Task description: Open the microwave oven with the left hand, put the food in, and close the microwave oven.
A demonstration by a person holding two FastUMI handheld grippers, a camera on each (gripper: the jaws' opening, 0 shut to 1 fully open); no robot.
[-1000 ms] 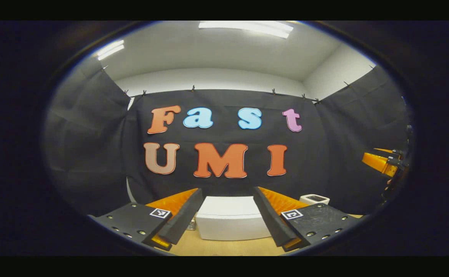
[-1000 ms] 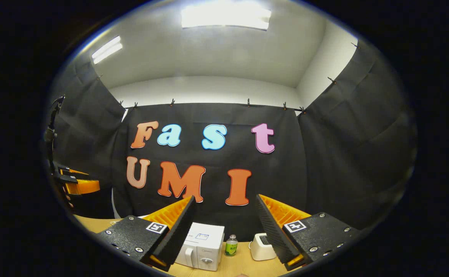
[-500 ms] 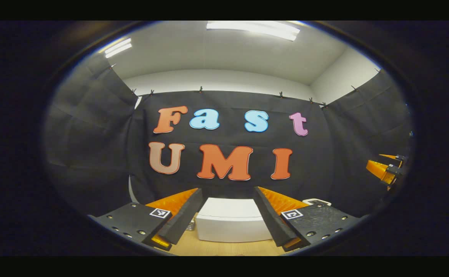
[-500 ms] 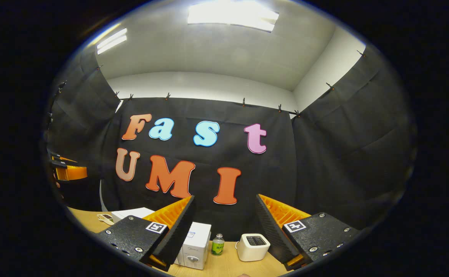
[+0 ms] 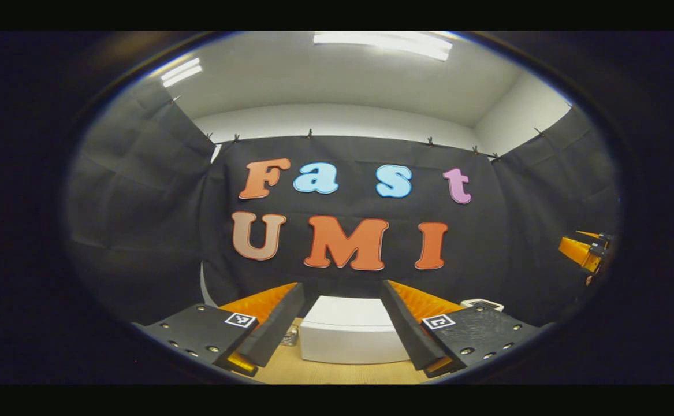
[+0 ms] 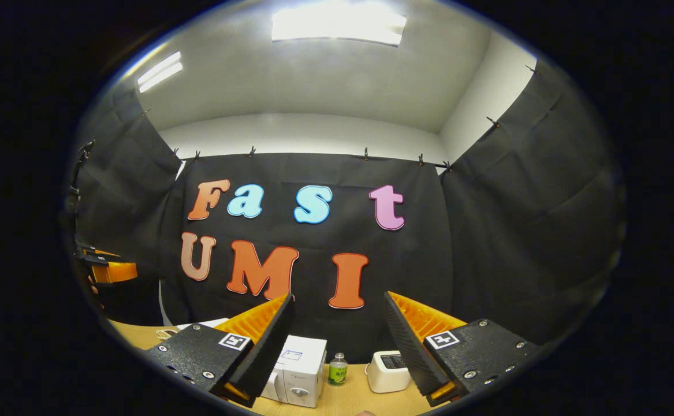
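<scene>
White microwave (image 5: pixel 351 329) sits on wooden table (image 5: pixel 337 374), door shut, straight ahead of left gripper (image 5: pixel 342 323), framed between its fingers. Likely lined up for door-opening step, not yet begun. Left fingers spread wide, empty. Right gripper (image 6: pixel 337 338) held back, fingers wide, empty; probably waiting for food. Food not identifiable. Count: one microwave, one small green bottle (image 6: pixel 337 370), one white toaster-like box (image 6: pixel 387 371), two grippers.

A recording booth is showing here: black cloth (image 6: pixel 516 219) is hanging clipped around a wooden tabletop (image 6: pixel 354 398), with ceiling strip lights (image 6: pixel 337 26) glowing overhead.
</scene>
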